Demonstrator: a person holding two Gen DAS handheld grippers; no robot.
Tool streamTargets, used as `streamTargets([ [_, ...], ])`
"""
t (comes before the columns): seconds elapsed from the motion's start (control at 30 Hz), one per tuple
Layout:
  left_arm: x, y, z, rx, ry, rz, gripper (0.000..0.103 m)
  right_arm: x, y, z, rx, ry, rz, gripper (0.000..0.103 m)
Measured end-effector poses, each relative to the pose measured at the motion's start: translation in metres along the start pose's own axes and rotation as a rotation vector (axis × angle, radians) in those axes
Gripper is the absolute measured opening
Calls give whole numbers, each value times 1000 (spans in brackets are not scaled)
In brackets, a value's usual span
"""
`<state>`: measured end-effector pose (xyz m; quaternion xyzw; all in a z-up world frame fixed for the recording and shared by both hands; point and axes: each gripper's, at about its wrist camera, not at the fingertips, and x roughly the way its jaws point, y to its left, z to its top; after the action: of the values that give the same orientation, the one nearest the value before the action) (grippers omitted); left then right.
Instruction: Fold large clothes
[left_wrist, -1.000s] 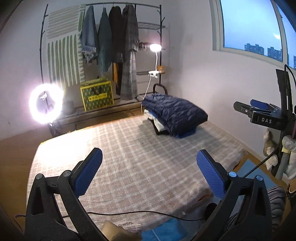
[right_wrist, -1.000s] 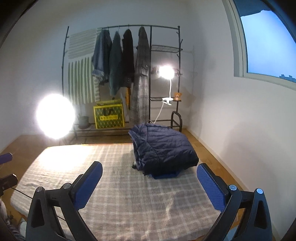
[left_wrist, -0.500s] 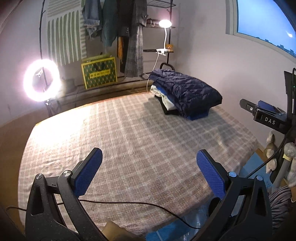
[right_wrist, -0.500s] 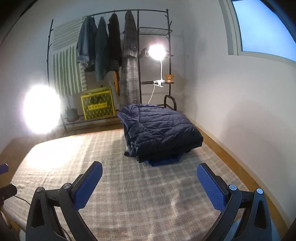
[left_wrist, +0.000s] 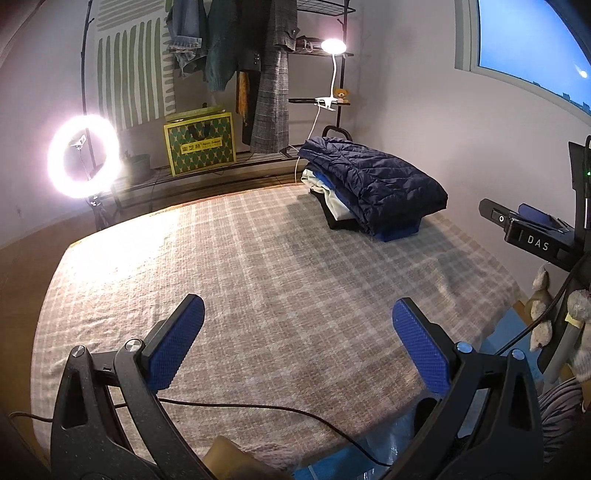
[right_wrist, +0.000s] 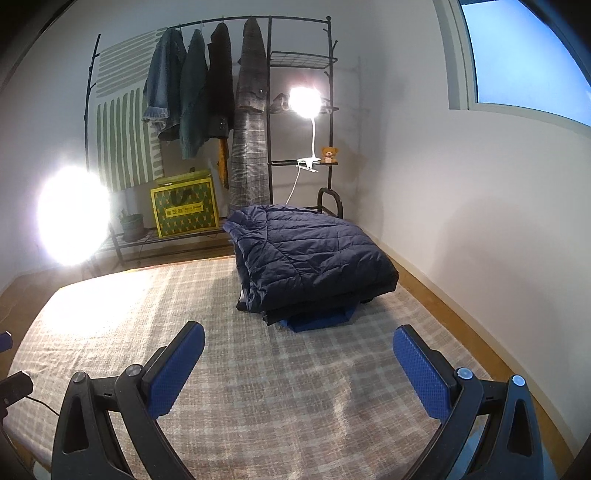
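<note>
Your right hand-held gripper (right_wrist: 297, 360) sits nearer the folded navy jacket (right_wrist: 314, 258), straight ahead of it; from your left hand-held gripper (left_wrist: 297, 332) the jacket lies far ahead-right. Both gape apart, empty.

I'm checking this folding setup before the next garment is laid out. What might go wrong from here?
The thin black cable lies across the near edge of the checked bedspread, right under the open left gripper; it may snag cloth or fingers. The folded navy quilted jacket tops an uneven stack of folded clothes, so a nudge from the open right gripper may topple it.
</note>
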<state>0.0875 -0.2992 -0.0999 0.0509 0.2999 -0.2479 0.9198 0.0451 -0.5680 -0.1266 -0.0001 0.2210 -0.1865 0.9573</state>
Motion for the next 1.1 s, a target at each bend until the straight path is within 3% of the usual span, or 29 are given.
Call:
streamTargets([
  [1.1,-11,2,3,-4,-22,16,103,3,-1,-4,21,16,-18,103],
])
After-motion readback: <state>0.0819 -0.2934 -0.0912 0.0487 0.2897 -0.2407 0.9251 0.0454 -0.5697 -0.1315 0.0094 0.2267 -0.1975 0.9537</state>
